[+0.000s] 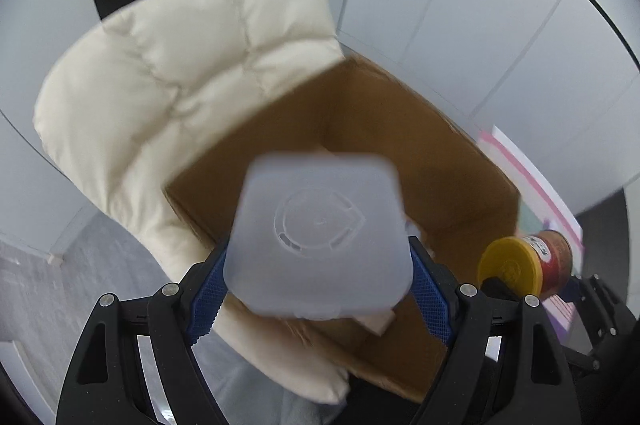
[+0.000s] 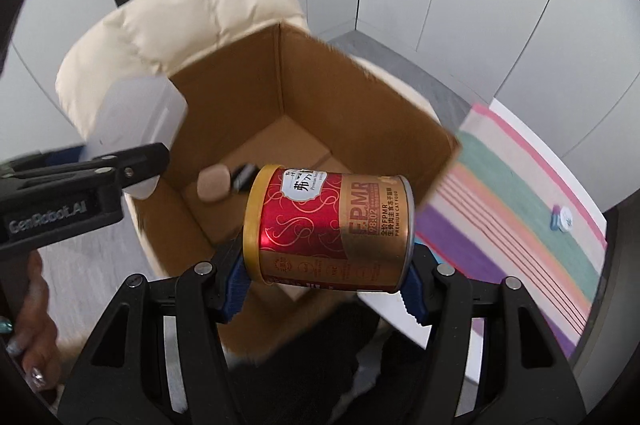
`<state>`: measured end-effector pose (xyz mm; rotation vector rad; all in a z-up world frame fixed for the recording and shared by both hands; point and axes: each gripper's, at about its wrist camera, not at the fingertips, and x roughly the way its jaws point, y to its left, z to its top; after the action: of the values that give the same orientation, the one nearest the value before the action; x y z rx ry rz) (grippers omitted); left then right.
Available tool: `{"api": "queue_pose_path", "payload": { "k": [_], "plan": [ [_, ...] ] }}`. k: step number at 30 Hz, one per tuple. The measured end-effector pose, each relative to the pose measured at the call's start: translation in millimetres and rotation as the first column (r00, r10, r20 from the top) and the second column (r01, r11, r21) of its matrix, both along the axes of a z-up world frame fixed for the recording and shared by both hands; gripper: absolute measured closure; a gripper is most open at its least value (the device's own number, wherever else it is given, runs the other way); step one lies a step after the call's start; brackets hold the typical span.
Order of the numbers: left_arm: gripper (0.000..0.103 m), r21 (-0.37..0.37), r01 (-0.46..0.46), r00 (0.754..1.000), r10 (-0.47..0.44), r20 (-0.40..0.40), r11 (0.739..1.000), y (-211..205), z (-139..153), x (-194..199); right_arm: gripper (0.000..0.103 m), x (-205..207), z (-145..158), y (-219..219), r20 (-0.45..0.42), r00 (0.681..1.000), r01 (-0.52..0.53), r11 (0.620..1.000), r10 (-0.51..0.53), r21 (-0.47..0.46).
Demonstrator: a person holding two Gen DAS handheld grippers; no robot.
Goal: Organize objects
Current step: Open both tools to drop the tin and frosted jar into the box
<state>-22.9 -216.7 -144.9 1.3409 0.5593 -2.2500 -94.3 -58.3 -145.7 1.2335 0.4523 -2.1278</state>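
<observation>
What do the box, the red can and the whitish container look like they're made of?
Box: plain brown cardboard, matte, creased flaps. Red can: probably metal, glossy printed wall with sheen, yellow lid likely plastic. Whitish container: frosted translucent plastic, moulded mark on its base.

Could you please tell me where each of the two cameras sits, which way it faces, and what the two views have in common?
Left wrist view: sits on the left gripper, looking steeply down along its blue-padded fingers, which clamp a translucent white plastic container over the open brown cardboard box.
Right wrist view: sits on the right gripper, looking down at the red-and-gold cat food can that it clamps; the left gripper and a hand show at left.
Shared: the box, the cream quilted cushion, the striped cloth, both held items.
</observation>
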Motion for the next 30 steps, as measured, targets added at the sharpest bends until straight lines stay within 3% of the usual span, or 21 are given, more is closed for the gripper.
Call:
{"api": "queue_pose_path", "payload": {
  "k": [1,3,4,5,15,30],
  "plan": [
    [0.011,-0.031,-0.002,1.000,0.003,0.012,1.000,-1.1,2.2,-2.8,0.038,-3.2,0.3,-3.6,0.004,1.000,-0.009,1.000,0.009,-0.005],
    [0.000,-0.069,0.005,1.000,-0.004,0.008,0.998,-0.2,7.9,-4.2,0.017,-6.6,0.0,-10.5,0.013,0.999,-0.039,0.999,0.039,0.000],
    [0.000,-0.074,0.008,1.000,-0.009,-0.002,0.997,0.8,10.3,-3.4,0.006,-5.8,1.1,-12.1,0.000,0.999,-0.053,0.999,0.053,-0.005],
    [0.000,-0.068,0.013,1.000,-0.014,-0.010,0.998,2.1,12.0,-2.8,0.003,-4.6,2.2,-13.3,-0.015,0.998,-0.060,0.998,0.060,-0.008],
    [0.000,-0.069,0.055,0.998,-0.053,0.026,0.996,12.1,5.4,-3.4,0.003,-7.8,-5.4,-10.5,0.026,0.998,-0.048,0.999,0.049,-0.014],
    [0.000,-0.095,0.094,0.996,-0.093,0.013,0.991,40.5,20.2,-6.1,0.003,-11.5,4.7,25.8,0.035,0.999,0.017,0.999,-0.015,-0.041]
  ]
}}
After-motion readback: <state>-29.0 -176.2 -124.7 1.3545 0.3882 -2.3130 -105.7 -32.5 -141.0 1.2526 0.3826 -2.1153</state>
